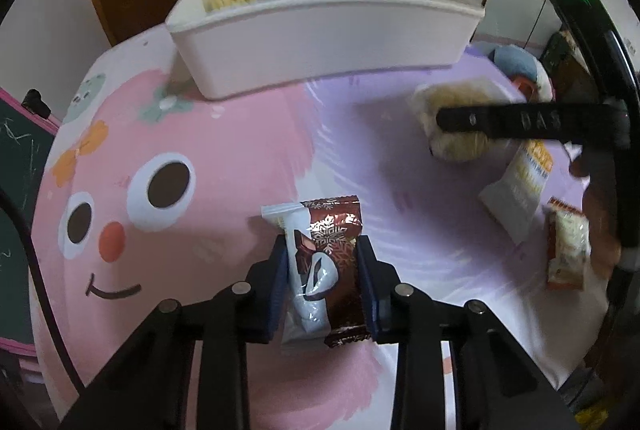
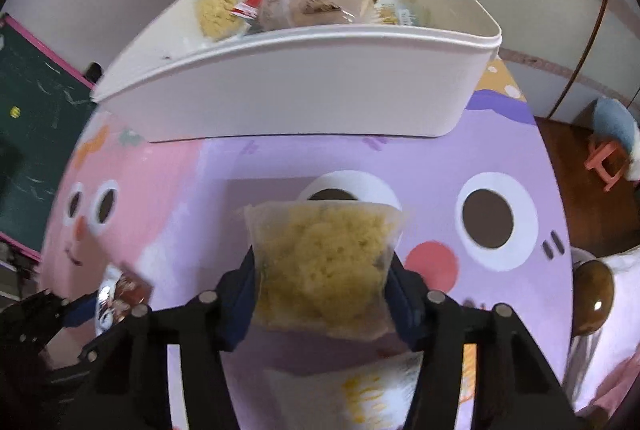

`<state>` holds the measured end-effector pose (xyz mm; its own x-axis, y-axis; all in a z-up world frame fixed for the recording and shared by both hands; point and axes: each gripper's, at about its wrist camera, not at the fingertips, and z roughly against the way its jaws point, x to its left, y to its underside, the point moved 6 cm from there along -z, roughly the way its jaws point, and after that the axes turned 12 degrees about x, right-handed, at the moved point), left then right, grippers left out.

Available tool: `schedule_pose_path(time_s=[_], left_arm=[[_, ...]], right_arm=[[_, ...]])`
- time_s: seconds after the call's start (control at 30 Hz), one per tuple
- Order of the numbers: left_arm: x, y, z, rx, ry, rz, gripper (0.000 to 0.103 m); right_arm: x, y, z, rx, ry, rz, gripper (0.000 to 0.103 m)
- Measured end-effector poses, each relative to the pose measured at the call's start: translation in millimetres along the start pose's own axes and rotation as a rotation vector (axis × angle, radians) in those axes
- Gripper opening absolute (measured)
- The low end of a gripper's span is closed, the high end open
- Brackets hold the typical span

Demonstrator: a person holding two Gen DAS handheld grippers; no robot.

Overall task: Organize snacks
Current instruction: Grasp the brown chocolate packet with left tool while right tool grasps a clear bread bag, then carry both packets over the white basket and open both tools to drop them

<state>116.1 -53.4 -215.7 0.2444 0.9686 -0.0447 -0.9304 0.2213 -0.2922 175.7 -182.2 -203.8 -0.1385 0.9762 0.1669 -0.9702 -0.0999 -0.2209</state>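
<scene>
My left gripper (image 1: 322,262) is shut on a brown and white chocolate snack packet (image 1: 326,266), held just above the pink part of the table mat. My right gripper (image 2: 322,270) is shut on a clear bag of yellow crumbly snack (image 2: 324,270), lifted above the purple part of the mat; it also shows blurred in the left wrist view (image 1: 456,121). The white storage bin (image 2: 304,85) stands at the far side of the table, also in the left wrist view (image 1: 320,41), and holds several snack packs. The left gripper with its packet shows at the lower left of the right wrist view (image 2: 116,298).
A white and yellow packet (image 1: 516,193) and an orange-edged packet (image 1: 568,246) lie on the mat at the right. Another white and yellow packet (image 2: 360,394) lies under my right gripper. A chalkboard (image 2: 28,133) stands left of the table. A pink stool (image 2: 608,157) stands at the right.
</scene>
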Motion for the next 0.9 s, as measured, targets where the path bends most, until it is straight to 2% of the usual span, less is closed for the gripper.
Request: schedule_pose_path(time_s=[0.17,0.3,0.4,0.5,0.67,0.83,0.9], left_arm=[[5.8,-11.6,24.8,-0.047,0.013,0.009,0.03],[17.3,-31.5,60.4,-0.101,0.023,0.036,0.03],[33.5,-54.0,85.6,-0.11,-0.047,0.074,0.03],[49.5,-78.8,110.6,-0.128,-0.026,0.118,0.03],[63.6,-124.5,167.6,-0.23,-0.1,0.11,0.03],[64.9,-175.5,216.0,-0.313,-0.14,0.079,0.03],[64.6,-194.1,226.3,-0.33,-0.162,0.072,0.03]], right_arm=[[17.5,7.5,33.9,-0.07,-0.074,0.032,0.056],[26.3,3.0,75.8,-0.163,-0.069,0.062,0.056],[34.3,-7.2,111.1,-0.241,-0.06,0.082,0.056],[40.5,-24.0,144.4,-0.316,-0.026,0.097,0.056],[46.3,-62.4,202.3,-0.433,0.022,0.111,0.056],[46.2,-102.8,245.0,-0.498,0.08,0.101,0.057],[47.2,-122.8,254.1,-0.509,0.078,0.089,0.057]])
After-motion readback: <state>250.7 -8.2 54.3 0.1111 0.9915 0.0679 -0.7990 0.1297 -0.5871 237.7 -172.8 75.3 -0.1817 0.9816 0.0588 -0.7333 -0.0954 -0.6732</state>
